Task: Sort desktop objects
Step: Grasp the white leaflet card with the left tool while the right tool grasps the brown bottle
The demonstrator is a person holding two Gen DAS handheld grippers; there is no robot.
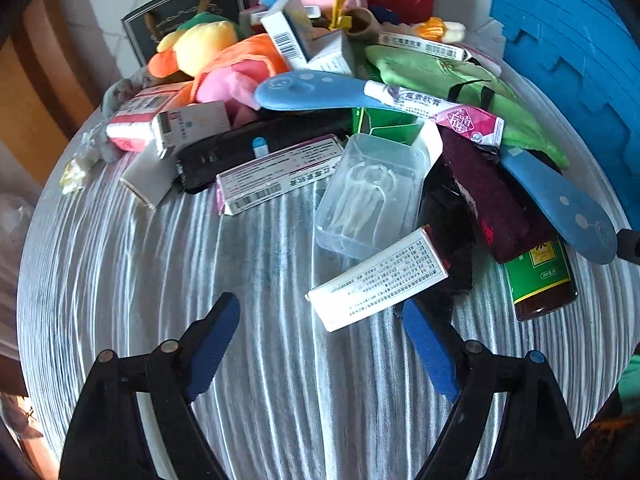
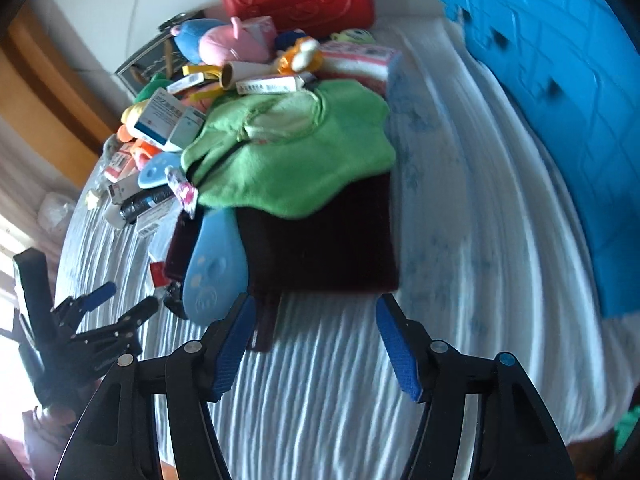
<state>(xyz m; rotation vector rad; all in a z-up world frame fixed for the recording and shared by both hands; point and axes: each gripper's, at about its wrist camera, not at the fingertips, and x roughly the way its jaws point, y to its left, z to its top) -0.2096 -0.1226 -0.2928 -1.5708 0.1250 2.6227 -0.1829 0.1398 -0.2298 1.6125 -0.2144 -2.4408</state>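
Blue-padded left gripper [image 1: 320, 344] and right gripper [image 2: 316, 340] are held with jaws wide, empty, before the pile [image 1: 320, 120] on the worktop [image 1: 240, 360].

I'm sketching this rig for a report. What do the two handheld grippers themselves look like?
Both look alike. The left gripper and right gripper have matte black angular linkage arms with round silver pivot pins, one outer pin blue. Each ends in two narrow fingers faced with blue ribbed pads. No cables, sleeves or printed markings show.
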